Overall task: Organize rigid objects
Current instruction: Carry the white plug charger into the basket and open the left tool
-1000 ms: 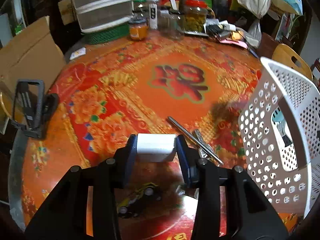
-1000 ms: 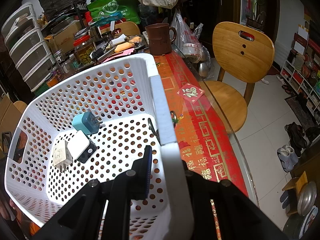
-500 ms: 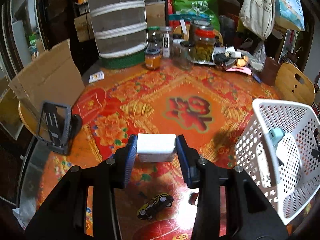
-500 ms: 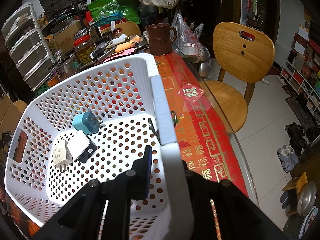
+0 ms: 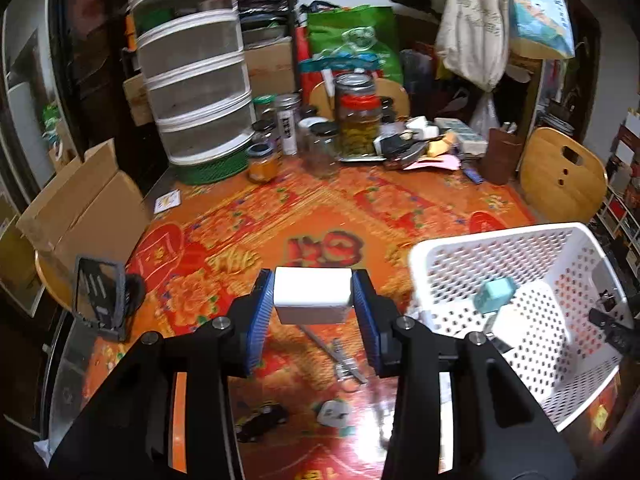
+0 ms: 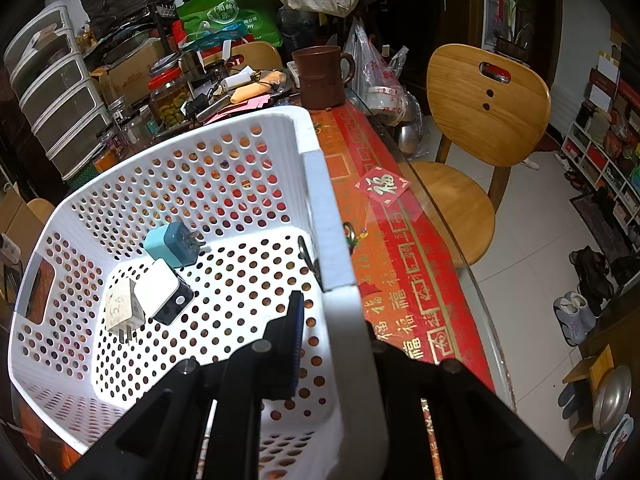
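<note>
Both jaws grip — left white block (image 5: 312,295), right basket (image 6: 336,248) rim.

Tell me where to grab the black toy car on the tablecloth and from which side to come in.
Grip the black toy car across its narrow body, one pad on each long side, coming down from above. It lies flat on the tablecloth with its length running lower left to upper right in the left wrist view, so turn the jaws across that line. The white plug lies close on its right.

one basket (image 6: 328,216), four chargers (image 6: 174,244), one toy car (image 5: 262,420), two chairs (image 6: 486,108).
</note>
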The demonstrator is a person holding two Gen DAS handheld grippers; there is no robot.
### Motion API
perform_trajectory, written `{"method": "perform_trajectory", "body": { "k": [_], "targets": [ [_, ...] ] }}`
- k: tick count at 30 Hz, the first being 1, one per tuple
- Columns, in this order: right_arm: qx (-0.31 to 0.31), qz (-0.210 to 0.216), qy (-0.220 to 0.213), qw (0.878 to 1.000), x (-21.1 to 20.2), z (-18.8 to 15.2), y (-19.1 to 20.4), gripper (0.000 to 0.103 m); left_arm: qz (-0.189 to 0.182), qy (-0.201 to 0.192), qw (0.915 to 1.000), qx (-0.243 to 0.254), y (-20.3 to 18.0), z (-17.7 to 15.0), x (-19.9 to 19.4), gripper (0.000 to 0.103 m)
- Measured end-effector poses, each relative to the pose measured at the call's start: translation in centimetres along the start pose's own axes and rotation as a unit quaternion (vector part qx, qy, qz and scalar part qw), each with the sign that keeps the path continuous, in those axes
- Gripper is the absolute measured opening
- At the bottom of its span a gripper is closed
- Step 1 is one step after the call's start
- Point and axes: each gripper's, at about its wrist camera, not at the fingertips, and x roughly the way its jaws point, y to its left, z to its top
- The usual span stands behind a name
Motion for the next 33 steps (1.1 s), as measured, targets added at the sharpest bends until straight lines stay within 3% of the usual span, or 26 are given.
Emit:
{"method": "perform_trajectory", "body": {
  "k": [13,15,23,24,25,27,33],
  "targets": [
    [-0.001,0.000,0.001,1.000,0.1,-0.1,0.1,0.013,-0.046,0.020,0.9967,0.064,-10.1,0.0,0.9,0.037],
    [-0.001,0.000,0.001,1.000,0.1,-0.1,0.0,0.013,-0.036,0.015,0.9961,0.079,-11.2,-0.3,1.0,0.037],
    [-0.001,-0.001,0.001,1.000,0.1,-0.1,0.1,0.013,-0.062,0.031,0.9917,0.108,-14.6,-0.9,2.0,0.038],
    [-0.002,-0.001,0.002,1.000,0.1,-0.2,0.1,0.013,-0.059,0.022,0.9915,0.114,-14.8,-1.0,1.8,0.050],
    [-0.002,-0.001,0.002,1.000,0.2,-0.2,0.1,0.013,-0.055,0.014,0.9916,0.117,-14.8,-1.1,1.6,0.071],
    [-0.002,-0.001,0.002,1.000,0.2,-0.2,0.1,0.013,-0.046,-0.013,0.9916,0.120,-14.5,-1.3,0.7,0.086],
    [-0.003,-0.001,0.002,1.000,0.2,-0.3,0.3,0.013,-0.047,-0.036,0.9941,0.091,-10.3,-2.1,-1.9,0.089]
  ]
}}
